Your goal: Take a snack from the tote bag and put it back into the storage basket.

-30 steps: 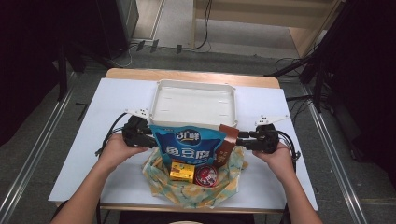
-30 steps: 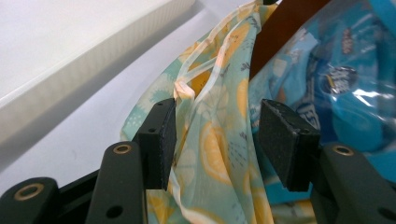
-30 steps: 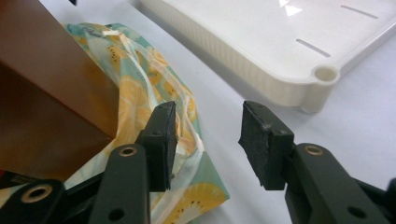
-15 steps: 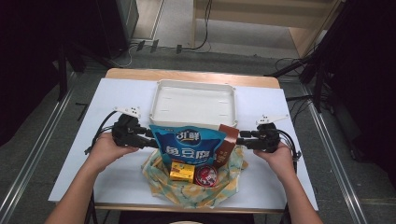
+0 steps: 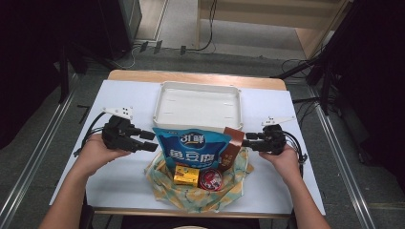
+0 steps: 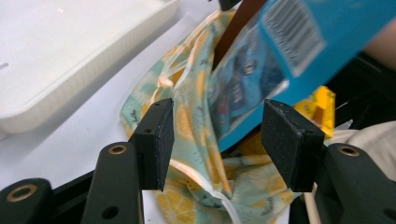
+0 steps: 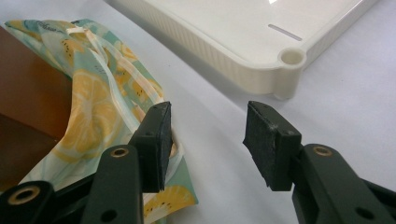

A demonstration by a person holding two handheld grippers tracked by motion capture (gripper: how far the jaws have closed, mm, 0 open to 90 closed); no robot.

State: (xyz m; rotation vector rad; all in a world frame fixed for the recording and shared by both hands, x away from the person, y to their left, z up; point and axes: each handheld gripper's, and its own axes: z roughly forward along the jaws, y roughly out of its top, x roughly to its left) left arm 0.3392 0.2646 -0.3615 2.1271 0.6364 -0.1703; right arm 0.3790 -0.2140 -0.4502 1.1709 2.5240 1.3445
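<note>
Cloth bag (image 5: pixel 200 188), lemon print, sits at table's (image 5: pixel 119 186) near edge, mouth spread wide. In it: blue pouch (image 5: pixel 193 148) upright, brown box (image 5: pixel 232 145) at its right, yellow box (image 5: pixel 186 174) & red tin (image 5: pixel 210 180) in front. White tray (image 5: pixel 198 102) just behind. Left gripper (image 5: pixel 152 141) w/ jaws apart, just been opening, nothing pinched; bag rim & pouch lie beyond its pads (image 6: pixel 159 135). Right gripper (image 5: pixel 247 142) at bag's right edge, jaws spread, just been opening, gripping nothing; cloth (image 7: pixel 93 112) beside one pad.
</note>
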